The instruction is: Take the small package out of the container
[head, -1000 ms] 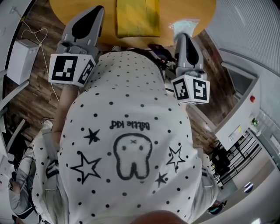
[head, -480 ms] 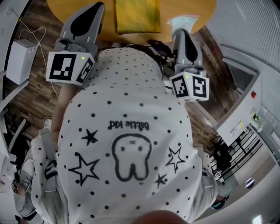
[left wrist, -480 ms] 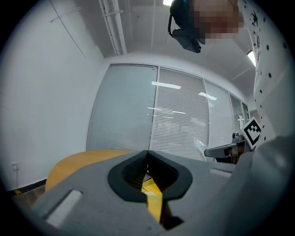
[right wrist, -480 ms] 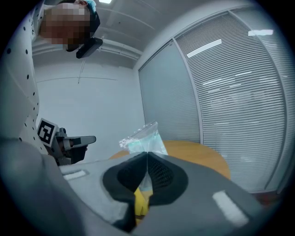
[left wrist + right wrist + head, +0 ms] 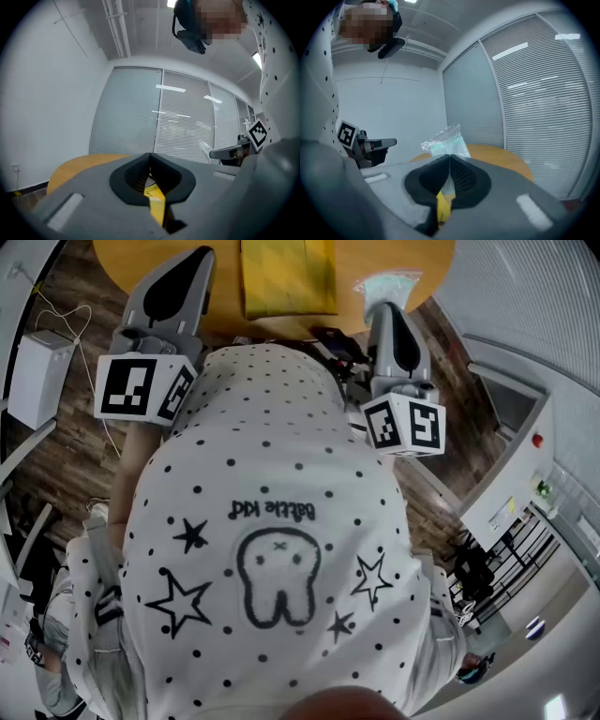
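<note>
While it's clamped, right gripper (image 5: 450, 158) seemingly pinches package (image 5: 443, 140)

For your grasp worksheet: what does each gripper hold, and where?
Right gripper: shut on the small clear plastic bag, at its lower end. Left gripper: shut, nothing held.

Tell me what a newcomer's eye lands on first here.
A white dotted shirt with a tooth drawing fills the middle of the head view. At upper right, the right gripper is shut on a small clear package, held up by the edge of the orange table. A yellow container lies on that table at top centre.
</note>
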{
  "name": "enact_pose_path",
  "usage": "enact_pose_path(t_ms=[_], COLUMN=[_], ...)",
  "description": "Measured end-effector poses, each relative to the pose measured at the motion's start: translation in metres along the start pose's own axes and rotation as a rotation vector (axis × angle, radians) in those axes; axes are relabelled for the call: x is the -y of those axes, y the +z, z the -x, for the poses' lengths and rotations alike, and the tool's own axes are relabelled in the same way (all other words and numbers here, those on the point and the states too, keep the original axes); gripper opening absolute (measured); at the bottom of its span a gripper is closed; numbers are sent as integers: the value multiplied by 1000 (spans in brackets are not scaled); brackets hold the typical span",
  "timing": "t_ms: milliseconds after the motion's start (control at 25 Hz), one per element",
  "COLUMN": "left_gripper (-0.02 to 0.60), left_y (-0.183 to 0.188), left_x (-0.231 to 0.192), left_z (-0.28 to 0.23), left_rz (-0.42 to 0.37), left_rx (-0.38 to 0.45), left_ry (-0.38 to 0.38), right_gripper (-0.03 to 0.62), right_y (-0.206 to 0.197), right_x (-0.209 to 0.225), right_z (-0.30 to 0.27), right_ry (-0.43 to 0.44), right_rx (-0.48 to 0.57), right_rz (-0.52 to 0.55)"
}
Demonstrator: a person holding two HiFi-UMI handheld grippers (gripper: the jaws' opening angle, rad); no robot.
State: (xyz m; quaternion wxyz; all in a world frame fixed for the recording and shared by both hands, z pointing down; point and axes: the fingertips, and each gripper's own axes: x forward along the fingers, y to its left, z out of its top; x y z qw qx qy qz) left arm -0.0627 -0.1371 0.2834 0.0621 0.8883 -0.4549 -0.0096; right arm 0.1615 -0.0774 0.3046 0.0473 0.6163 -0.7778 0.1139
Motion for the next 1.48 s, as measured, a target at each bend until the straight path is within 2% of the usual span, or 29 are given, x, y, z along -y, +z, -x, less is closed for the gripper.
enact_pose_path(t_ms=[1480], left_gripper=[11], left_y=[-7], left_x=[0], left_z=[2], left_rz=[-9], left_rx=[-41], left_ry=[-6], right_gripper=[5], right_y=[-12], right_x=[6], right_z=[0], right_ry=[-7], right_rx=[-42], right_rz=[1])
